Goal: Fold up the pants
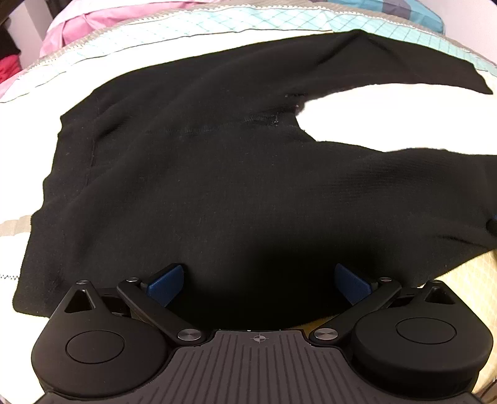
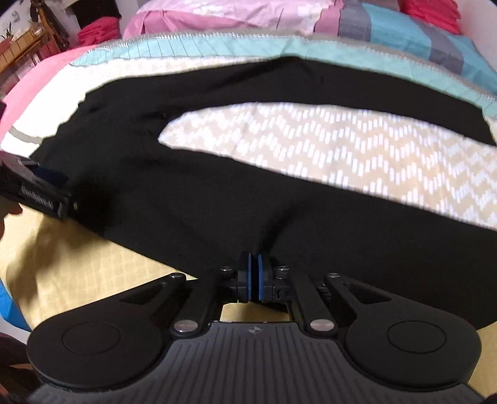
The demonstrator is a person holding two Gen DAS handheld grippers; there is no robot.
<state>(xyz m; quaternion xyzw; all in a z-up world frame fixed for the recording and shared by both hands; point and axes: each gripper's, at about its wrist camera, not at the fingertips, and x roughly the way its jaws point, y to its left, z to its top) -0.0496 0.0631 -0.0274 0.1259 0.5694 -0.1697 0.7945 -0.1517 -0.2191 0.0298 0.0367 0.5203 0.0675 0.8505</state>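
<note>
black pants (image 1: 217, 174) spread flat on a patchwork bedspread (image 1: 372, 102), waistband toward the left in the left wrist view, two legs splayed apart to the right with a pale wedge of bedding between them. same pants (image 2: 217, 192) in the right wrist view, legs running off to the right, a zigzag beige-and-white patch (image 2: 341, 149) showing in the gap.

left gripper (image 1: 259, 279) poised over the near edge of the pants close to the seat, blue pads (image 1: 164, 282) wide apart, nothing pinched between them, dark fabric lying under the gap. also visible at the left edge of the right wrist view as a black body (image 2: 40, 192) over the waist end of the cloth.

right gripper (image 2: 254, 273) down at the near edge of the closer leg, blue pads (image 2: 248, 276) pressed together. small puckers in the black cloth radiating from just ahead of the tips; impossible to tell for certain whether a fold of fabric is caught between them.

pink pillow (image 2: 217, 18) and teal-and-grey striped bedding (image 2: 419, 34) at the far side of the bed. red folded cloth (image 2: 96, 31) at upper left beside wooden shelving (image 2: 28, 46). yellowish sheet (image 2: 93, 264) below the near edge of the pants.
</note>
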